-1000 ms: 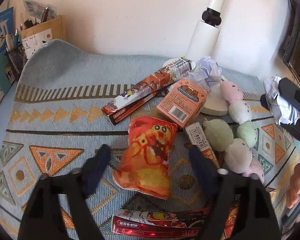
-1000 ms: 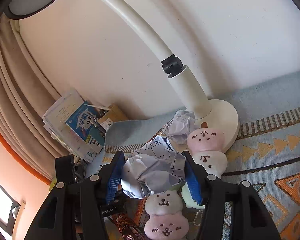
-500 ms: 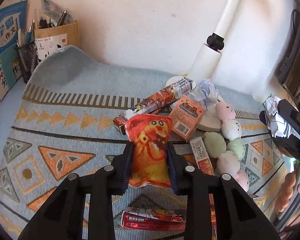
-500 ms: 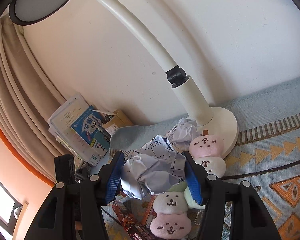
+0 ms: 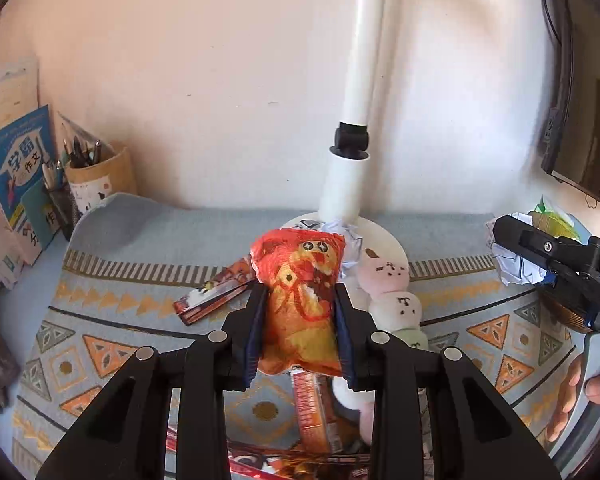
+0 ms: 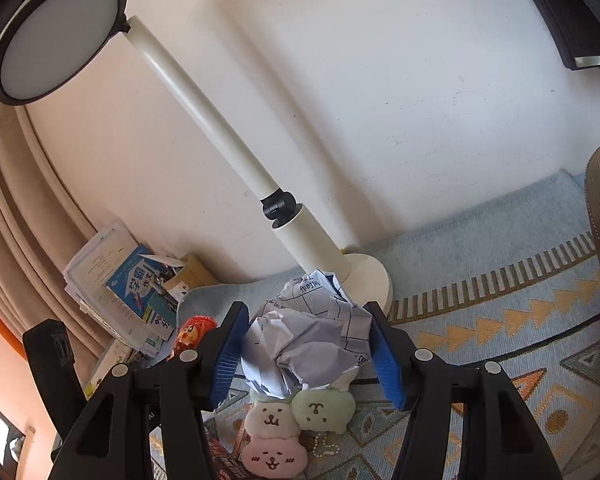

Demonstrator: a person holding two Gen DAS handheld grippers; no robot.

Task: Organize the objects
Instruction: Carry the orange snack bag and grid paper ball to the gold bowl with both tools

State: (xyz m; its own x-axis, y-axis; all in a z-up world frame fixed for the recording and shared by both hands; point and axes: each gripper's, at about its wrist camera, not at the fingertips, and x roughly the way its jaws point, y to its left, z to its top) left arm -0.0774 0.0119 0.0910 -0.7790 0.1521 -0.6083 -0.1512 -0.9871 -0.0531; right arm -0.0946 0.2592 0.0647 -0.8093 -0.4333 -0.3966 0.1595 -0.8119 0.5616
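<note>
**Snack bag lifted clear of the clutter**

The snack bag (image 5: 300, 304), which a second ago lay flat on the patterned mat (image 5: 112, 312) between spread fingers, is now clamped across its middle by the left gripper (image 5: 298, 332) and has been raised upright above the pile. The boxes (image 5: 210, 300) and the plush string (image 5: 396, 308) are left below it, by the lamp (image 5: 348, 184) base. The paper ball (image 6: 304, 348) is gripped as before by the right gripper (image 6: 306, 356), held above the worktop off to the right. Both pickups are judged complete, so carrying each item to its place is what remains; no destination can be made out with certainty.
</note>
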